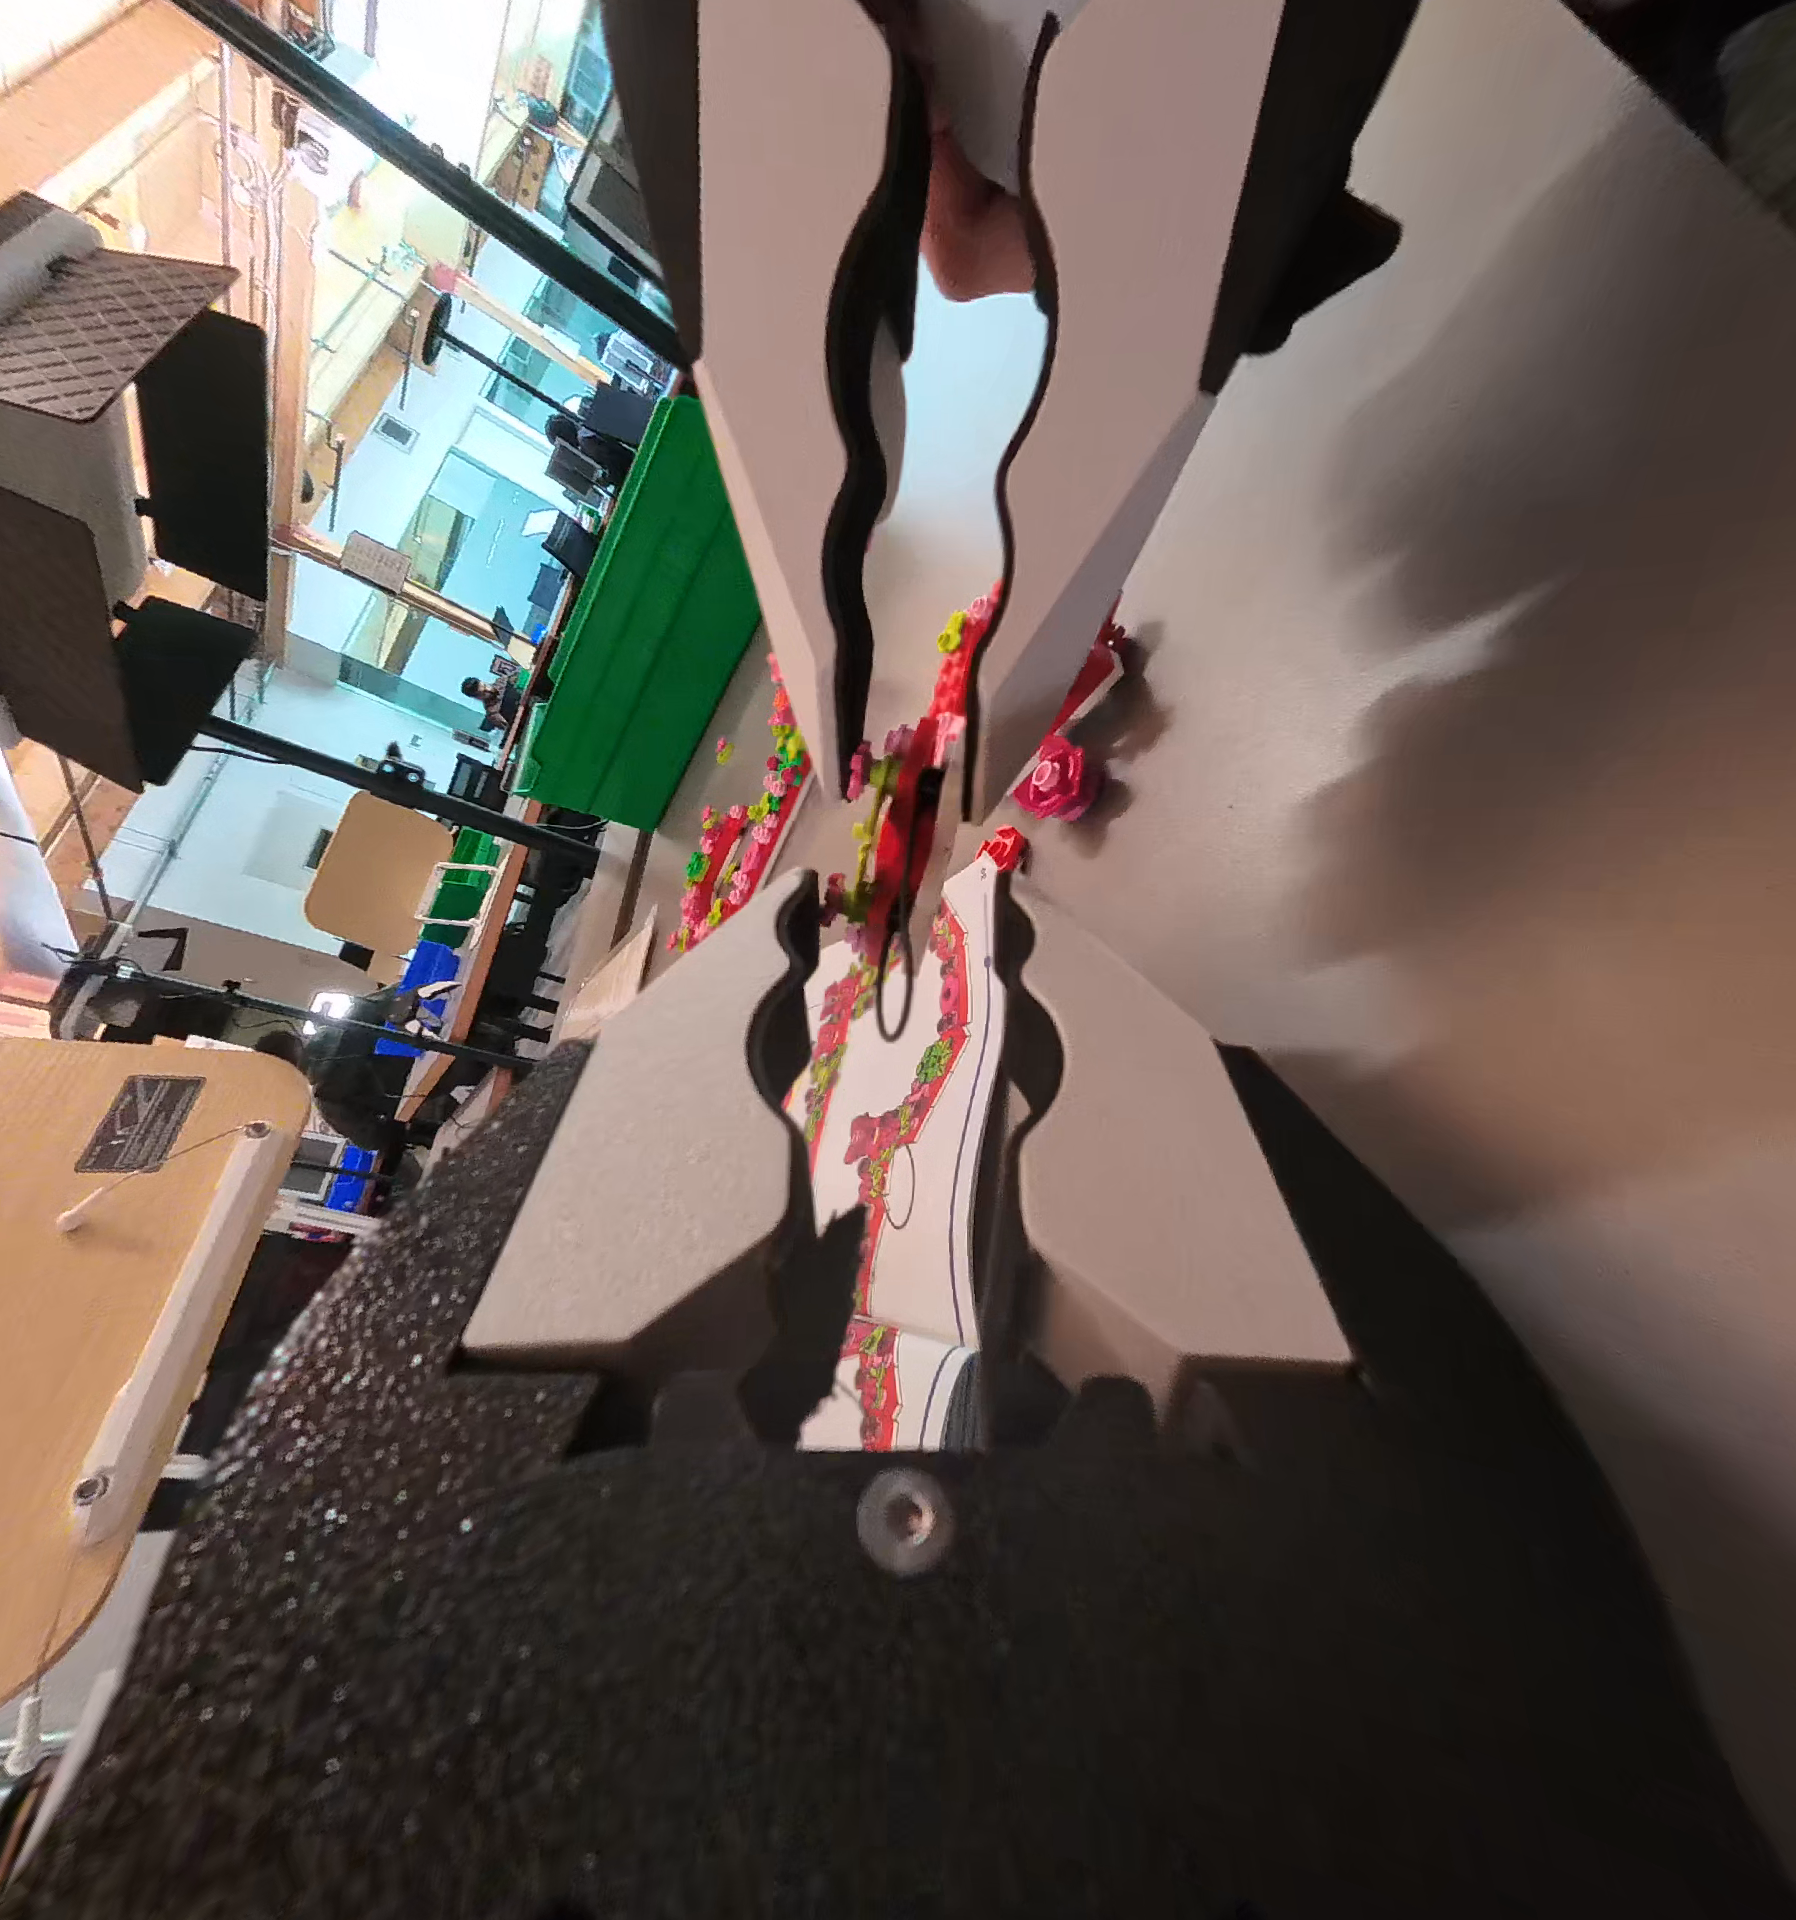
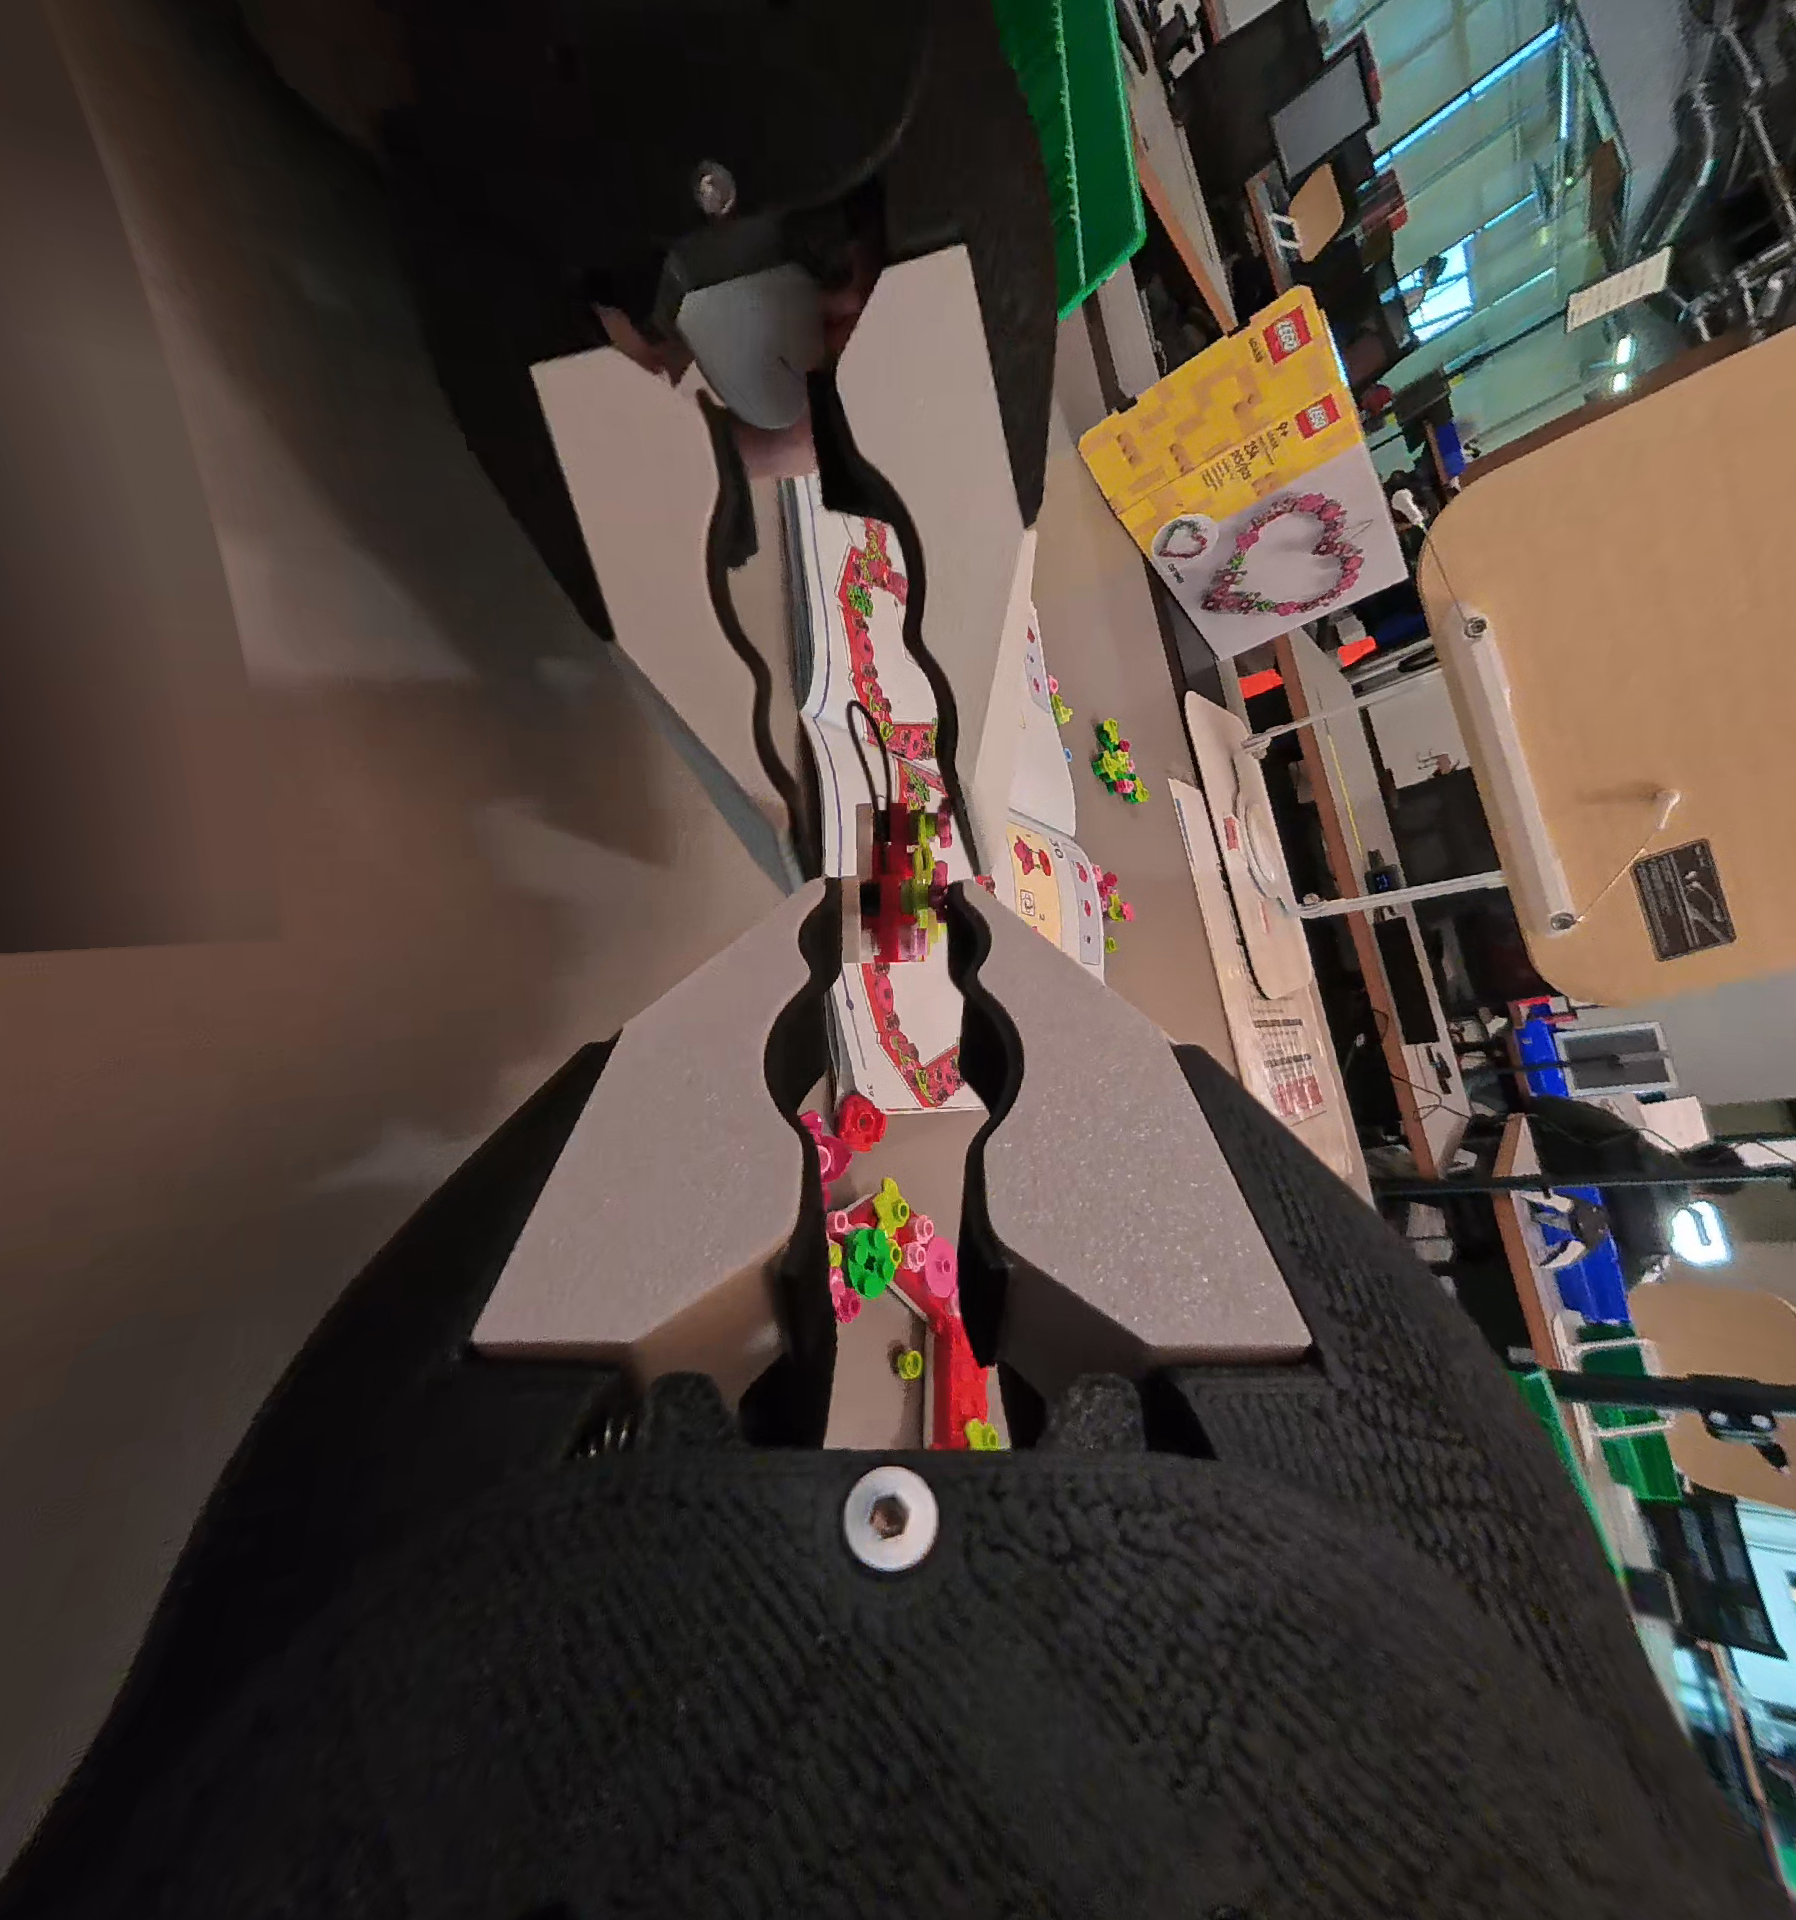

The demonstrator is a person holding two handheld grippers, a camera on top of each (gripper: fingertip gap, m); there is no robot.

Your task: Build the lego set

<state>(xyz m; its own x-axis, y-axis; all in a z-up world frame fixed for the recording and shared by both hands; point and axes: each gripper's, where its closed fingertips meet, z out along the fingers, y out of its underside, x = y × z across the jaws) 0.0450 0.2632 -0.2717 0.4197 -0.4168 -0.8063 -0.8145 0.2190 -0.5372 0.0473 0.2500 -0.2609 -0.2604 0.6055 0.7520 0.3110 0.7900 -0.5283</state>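
A small red lego assembly (image 1: 899, 831) with lime stems, pink flowers and a black loop is held in the air between both grippers, which face each other tip to tip. My left gripper (image 1: 899, 883) closes on it from below in the left wrist view, where the right gripper (image 1: 904, 795) comes from above. In the right wrist view my right gripper (image 2: 892, 899) is shut on the same assembly (image 2: 889, 914), and the left gripper (image 2: 889, 852) meets it from above. A hand shows behind each far gripper.
The open instruction booklet (image 2: 852, 644) lies on the white table (image 1: 1393, 520) under the grippers. A red arc with flowers (image 2: 904, 1278), a magenta rose (image 1: 1052, 779) and a flower cluster (image 2: 1117, 764) lie loose. The yellow set box (image 2: 1247, 499) and a green bin (image 1: 655, 623) stand behind.
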